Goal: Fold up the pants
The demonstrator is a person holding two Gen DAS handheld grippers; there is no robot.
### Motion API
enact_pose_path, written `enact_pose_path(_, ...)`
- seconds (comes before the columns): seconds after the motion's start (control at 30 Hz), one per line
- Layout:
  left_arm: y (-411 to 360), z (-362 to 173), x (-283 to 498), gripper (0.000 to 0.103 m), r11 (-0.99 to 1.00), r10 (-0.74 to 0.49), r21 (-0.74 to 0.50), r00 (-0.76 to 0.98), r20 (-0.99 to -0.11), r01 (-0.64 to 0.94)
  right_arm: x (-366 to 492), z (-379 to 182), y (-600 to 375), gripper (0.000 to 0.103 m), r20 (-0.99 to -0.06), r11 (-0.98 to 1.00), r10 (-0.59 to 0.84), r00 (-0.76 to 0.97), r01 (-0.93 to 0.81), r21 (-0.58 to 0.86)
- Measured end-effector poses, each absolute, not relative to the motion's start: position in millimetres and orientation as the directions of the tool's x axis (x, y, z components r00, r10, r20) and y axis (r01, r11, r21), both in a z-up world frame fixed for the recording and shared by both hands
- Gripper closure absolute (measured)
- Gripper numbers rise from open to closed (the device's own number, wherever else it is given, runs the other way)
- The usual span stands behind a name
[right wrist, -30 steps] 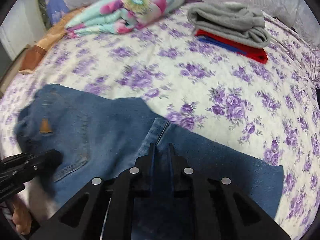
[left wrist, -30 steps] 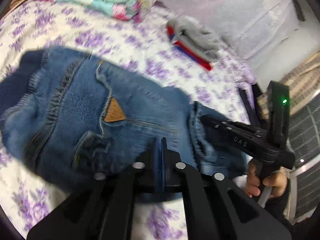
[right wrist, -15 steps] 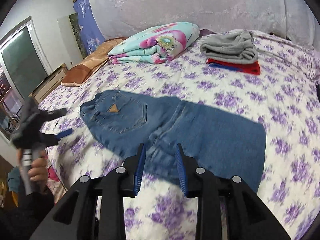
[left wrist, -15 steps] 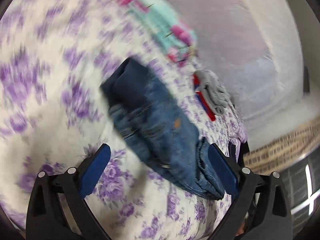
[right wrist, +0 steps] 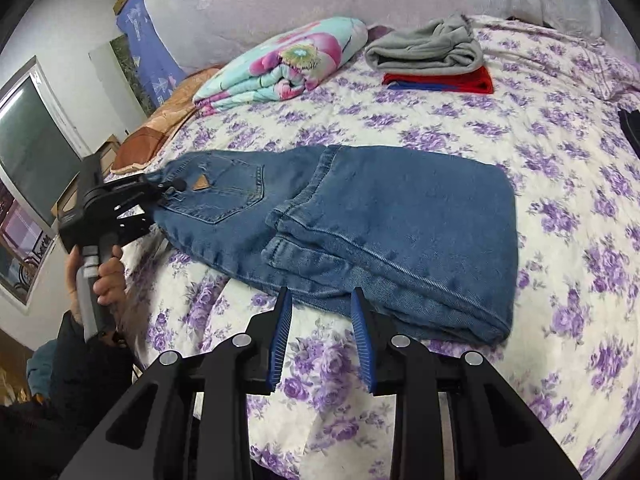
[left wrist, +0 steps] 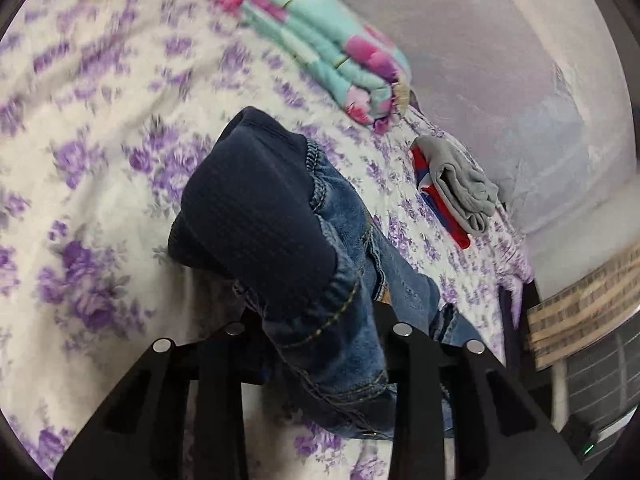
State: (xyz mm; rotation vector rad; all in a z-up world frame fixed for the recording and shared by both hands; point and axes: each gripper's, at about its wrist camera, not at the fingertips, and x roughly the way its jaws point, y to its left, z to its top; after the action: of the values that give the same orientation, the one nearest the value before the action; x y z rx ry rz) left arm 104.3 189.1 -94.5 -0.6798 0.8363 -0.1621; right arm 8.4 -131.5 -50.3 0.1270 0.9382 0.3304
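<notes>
1. The bed (right wrist: 460,128), covered in a white sheet with purple flowers, fills most of both views.
2. The jeans (right wrist: 380,216) lie on the near part of the bed, already doubled over, with the leg hems on top near the middle and the waistband end toward the left edge.
3. A folded floral blanket (right wrist: 288,64) sits at the far side, and beside it a stack of folded clothes (right wrist: 432,60), grey on top of red and blue.
4. The left gripper (left wrist: 320,344) has just been closing, and its jaws now pinch the bunched waistband end of the jeans, lifting it slightly off the sheet.
5. The right gripper (right wrist: 320,340) hovers just short of the jeans' near edge, its blue pads (right wrist: 280,336) spread apart with only sheet between them.
</notes>
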Motion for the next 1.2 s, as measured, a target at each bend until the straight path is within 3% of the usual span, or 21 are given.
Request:
enact_pose_path(0.1, 178.4, -80.2, 95.9, 0.072, 0.826, -0.348, -0.558, 0.703, -0.620, -0.083, 37.5, -42.6, -106.0, 0.072, -0.764, 0.913, 0.397, 0.508, -0.302, 0.274)
enact_pose_path(0.17, 170.8, -69.1, 88.4, 0.072, 0.855, -0.327, -0.517, 0.725, -0.606, -0.046, 62.0, -42.9, -82.9, 0.086, -0.780, 0.918, 0.375, 0.501, -0.316, 0.238)
enact_pose_path(0.2, 168.3, -65.6, 87.8, 0.072, 0.863, -0.321, -0.504, 0.730, -0.603, -0.037, 73.0, -44.7, -73.4, 0.098, -0.789, 0.919, 0.369, 0.492, -0.320, 0.230)
enact_pose_path(0.23, 165.5, -61.3, 86.0, 0.072, 0.873, -0.314, -0.486, 0.736, -0.600, -0.024, 87.6, -49.5, -62.7, 0.099, -0.802, 0.920, 0.362, 0.475, -0.318, 0.227)
enact_pose_path(0.47, 161.9, -55.2, 93.0, 0.073, 0.878, -0.346, -0.477, 0.725, -0.595, 0.027, 143.5, -119.4, -32.6, 0.101, -0.913, 0.964, 0.223, 0.342, -0.219, 0.153)
enact_pose_path(0.67, 145.8, -37.8, 93.7, 0.073, 0.909, -0.310, -0.415, 0.739, -0.598, 0.046, 118.5, -71.7, -63.2, 0.101, -0.843, 0.928, 0.360, 0.399, -0.246, 0.280)
enact_pose_path(0.9, 67.2, 8.5, 69.8, 0.073, 0.981, -0.187, -0.148, 0.790, -0.584, 0.123, 47.4, -5.6, -175.9, 0.100, -0.704, 0.928, 0.358, 0.614, -0.153, 0.338)
enact_pose_path(1.07, -22.4, 27.0, 57.8, 0.073, 0.968, -0.179, 0.030, 0.775, -0.606, 0.248, 2.6, -13.4, -245.6, 0.100, -0.653, 0.910, 0.335, 0.679, -0.054, 0.410)
enact_pose_path(1.2, -112.6, 0.1, 61.1, 0.067, 0.924, -0.164, 0.138, 0.694, -0.701, 0.358, -19.3, -42.8, -283.6, 0.100, -0.653, 0.886, 0.342, 0.676, 0.000, 0.464)
